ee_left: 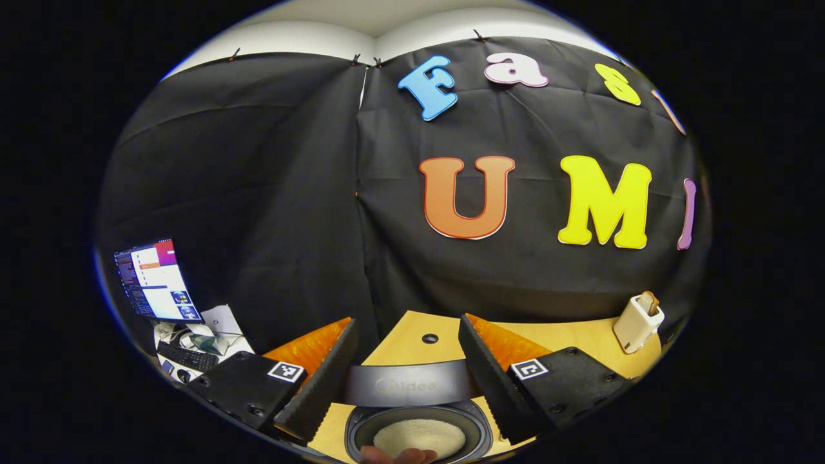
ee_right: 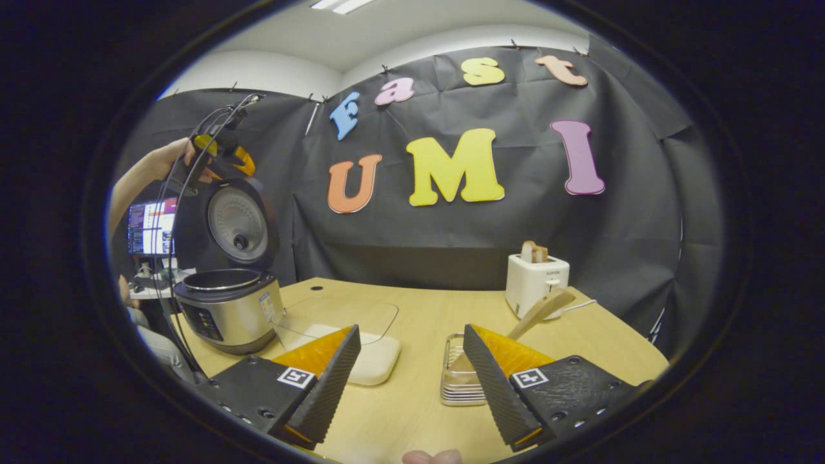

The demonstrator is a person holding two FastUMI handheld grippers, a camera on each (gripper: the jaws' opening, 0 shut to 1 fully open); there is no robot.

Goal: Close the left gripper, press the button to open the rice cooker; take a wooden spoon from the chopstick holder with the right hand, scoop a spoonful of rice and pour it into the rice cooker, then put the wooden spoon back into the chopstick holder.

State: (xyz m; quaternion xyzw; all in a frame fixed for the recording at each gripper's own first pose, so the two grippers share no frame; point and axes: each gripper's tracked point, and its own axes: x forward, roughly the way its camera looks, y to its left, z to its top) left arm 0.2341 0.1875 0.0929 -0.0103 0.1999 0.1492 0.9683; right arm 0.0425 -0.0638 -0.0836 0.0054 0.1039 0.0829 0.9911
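Note:
The rice cooker (ee_right: 225,312) stands open at the table's left, its lid (ee_right: 238,222) upright. In the left gripper view I look down into its pot (ee_left: 361,425), where a mound of white rice (ee_left: 419,437) lies, with the lid's edge (ee_left: 409,385) just beyond. My left gripper (ee_left: 406,335) hangs open above the pot; a hand holds the left gripper (ee_right: 216,151) over the lid. The wooden spoon (ee_right: 540,308) leans in the chopstick holder (ee_right: 459,380). My right gripper (ee_right: 412,335) is open and holds nothing, just short of the holder.
A white rice box (ee_right: 370,361) with a clear lid (ee_right: 335,314) sits between cooker and holder. The white toaster (ee_right: 535,280) with bread stands at the back right, and the toaster (ee_left: 638,321) also appears at the table's far edge. A monitor (ee_right: 151,225) glows left of the table.

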